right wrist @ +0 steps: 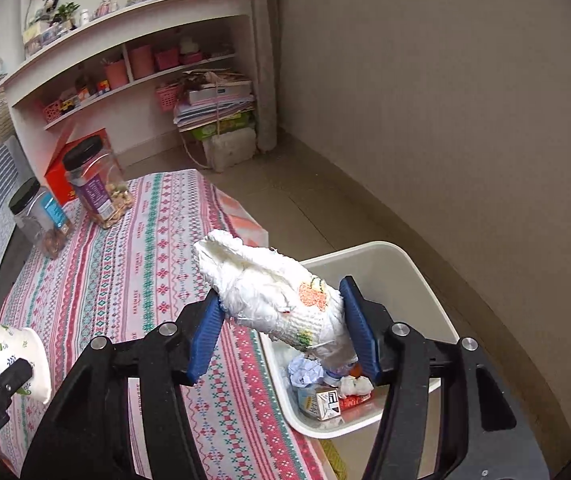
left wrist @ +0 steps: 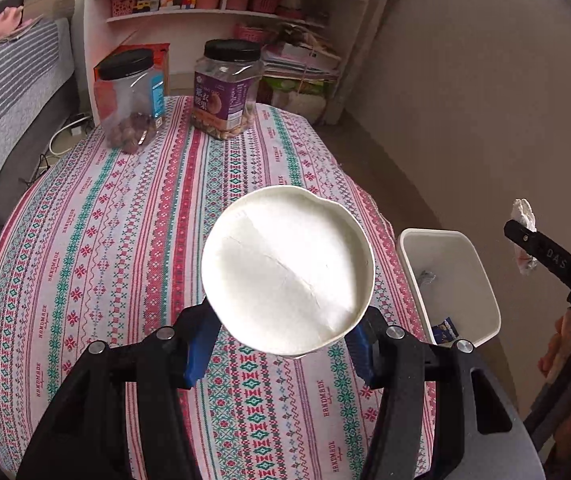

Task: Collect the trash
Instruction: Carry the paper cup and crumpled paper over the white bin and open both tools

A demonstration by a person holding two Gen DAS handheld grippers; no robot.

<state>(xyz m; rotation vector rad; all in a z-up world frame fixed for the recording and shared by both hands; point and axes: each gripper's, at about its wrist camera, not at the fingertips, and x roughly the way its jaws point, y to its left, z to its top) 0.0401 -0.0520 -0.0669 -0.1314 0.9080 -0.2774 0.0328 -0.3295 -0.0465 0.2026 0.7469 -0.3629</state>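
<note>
Left wrist view has our left gripper [left wrist: 285, 340] closed on a white paper cup [left wrist: 287, 270], its blue pads [left wrist: 201, 344] pressing the cup's sides above the patterned tablecloth [left wrist: 125, 260]. Two black-lidded nut jars [left wrist: 227, 88] stand at the far end. In the right wrist view our right gripper [right wrist: 285, 328] clamps a crumpled white paper wad [right wrist: 269, 292] just over the white trash bin [right wrist: 405, 276], which sits right of the table and holds wrappers and a small carton [right wrist: 323, 402].
</note>
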